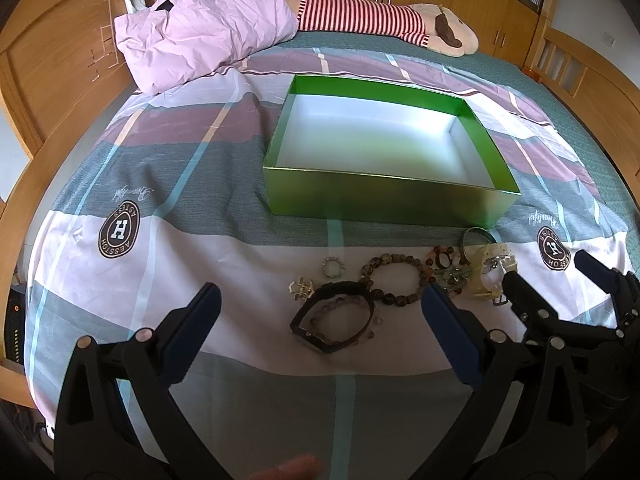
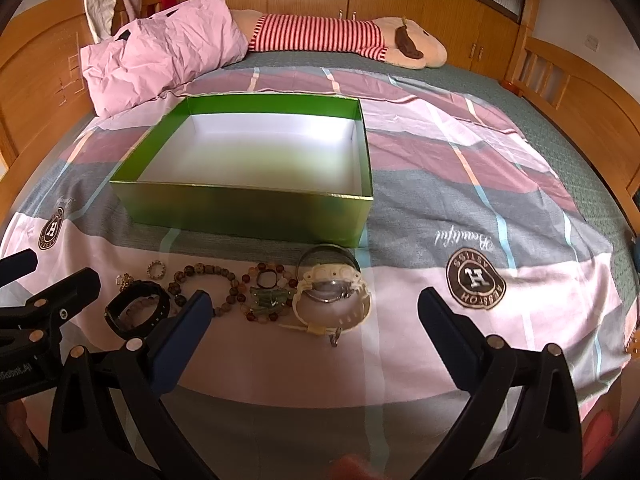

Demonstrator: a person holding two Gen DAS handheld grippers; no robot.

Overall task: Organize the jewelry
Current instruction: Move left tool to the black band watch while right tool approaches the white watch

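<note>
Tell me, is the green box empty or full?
Empty: the box shows only its bare white floor; the jewelry lies on the bed in front.

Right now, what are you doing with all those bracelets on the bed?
A person holds a pair of tongs in each hand, and both the left tongs and the right tongs are open and holding nothing. The jewelry lies in a row on the bedspread: a black watch, a bead bracelet, a cream watch and smaller pieces. Behind them sits the green box, with nothing in it yet. So the tidying has not begun.
</note>
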